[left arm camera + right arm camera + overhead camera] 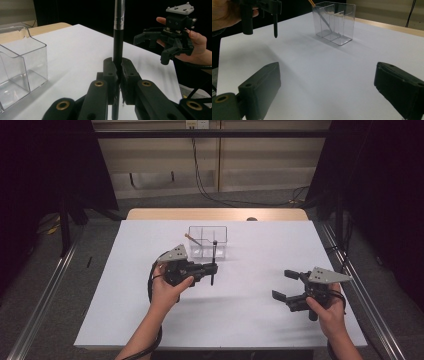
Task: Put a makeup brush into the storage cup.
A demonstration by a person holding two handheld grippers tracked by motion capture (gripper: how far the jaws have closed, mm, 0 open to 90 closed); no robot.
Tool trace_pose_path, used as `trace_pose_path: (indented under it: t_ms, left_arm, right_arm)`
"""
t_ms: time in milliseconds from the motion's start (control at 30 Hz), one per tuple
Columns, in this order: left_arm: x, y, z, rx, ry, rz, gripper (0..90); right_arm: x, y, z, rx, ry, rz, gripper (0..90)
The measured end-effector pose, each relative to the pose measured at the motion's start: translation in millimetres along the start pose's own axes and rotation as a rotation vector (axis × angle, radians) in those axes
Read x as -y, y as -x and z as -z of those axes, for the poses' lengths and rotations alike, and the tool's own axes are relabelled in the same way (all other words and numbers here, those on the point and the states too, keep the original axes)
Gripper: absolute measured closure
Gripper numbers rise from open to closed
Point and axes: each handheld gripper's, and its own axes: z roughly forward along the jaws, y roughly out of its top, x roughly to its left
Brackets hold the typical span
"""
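White tabletop (150, 320): black pen (118, 37) clenched upright in left claw (212, 270), best lowered straight into clear organiser (207, 241); right claw (289, 285) released.

A clear plastic organizer box with divided compartments (208, 241) stands at the middle of the flat white tabletop (260, 315), toward its far side. A thin orange-tipped stick (192, 239) leans in its left compartment. Beyond the far edge runs a light wooden strip (150, 214), with black cables (210, 195) on the grey floor behind.
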Motion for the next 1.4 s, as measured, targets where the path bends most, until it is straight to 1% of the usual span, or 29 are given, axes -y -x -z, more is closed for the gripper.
trace_pose_path:
  t_ms: [167,267,400,533,633,900,1200,1400]
  left_arm:
    - [-2.5,-3.2,0.6,-0.01,0.004,-0.004,84.0]
    - [-3.8,-4.9,0.8,-0.014,0.007,-0.004,84.0]
    - [-6.0,-7.3,1.4,-0.02,0.01,-0.009,84.0]
    - [-8.3,-10.6,3.7,-0.027,0.023,-0.005,84.0]
    - [-10.7,-13.3,6.0,-0.032,0.029,-0.009,84.0]
    - [-17.4,-18.0,9.9,-0.046,0.039,-0.017,84.0]
    - [-25.1,-23.9,15.0,-0.069,0.062,-0.021,84.0]
    - [-30.7,-28.2,16.3,-0.081,0.068,-0.025,84.0]
  right_arm:
    - [2.4,0.0,4.6,0.011,0.008,0.004,6.2]
    - [4.4,-0.2,7.4,0.011,0.011,-0.003,6.3]
    - [6.5,-1.0,10.9,0.011,0.013,0.003,6.3]
    - [7.8,-0.3,14.4,0.021,0.019,-0.004,6.3]
    - [8.2,-0.3,16.5,0.021,0.025,-0.007,6.3]
    - [9.1,-1.8,17.9,0.017,0.021,-0.002,6.3]
    - [11.6,-0.2,20.8,0.027,0.013,0.001,6.3]
    - [12.0,-0.7,22.4,0.02,0.011,0.006,6.2]
